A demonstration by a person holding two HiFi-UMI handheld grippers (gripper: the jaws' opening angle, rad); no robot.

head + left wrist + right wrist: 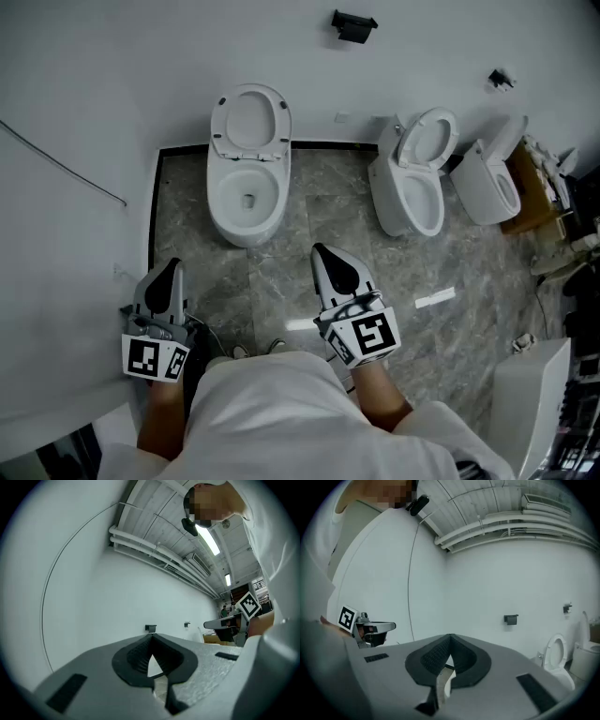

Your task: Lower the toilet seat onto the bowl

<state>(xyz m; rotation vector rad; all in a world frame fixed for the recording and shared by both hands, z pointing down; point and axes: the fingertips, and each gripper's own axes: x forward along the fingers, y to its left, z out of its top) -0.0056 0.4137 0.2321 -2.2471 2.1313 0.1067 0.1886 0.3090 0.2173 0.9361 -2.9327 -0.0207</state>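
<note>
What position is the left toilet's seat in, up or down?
Up. The seat stands raised against the wall behind the bowl, and the bowl's rim is bare.

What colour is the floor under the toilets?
Grey, with a marbled stone pattern; the floor shows best in the head view.

The floor (pixel 309 244) is grey marbled tile, edged by a dark strip (pixel 155 216) along the white walls at upper left. Three white fixtures stand on it. The nearest toilet (pixel 246 202) is at upper centre, backed against the wall. A second toilet (pixel 411 192) sits at upper right, with a third toilet (pixel 486 183) just beside it. A brown box (pixel 527 192) rests at the right edge.
</note>
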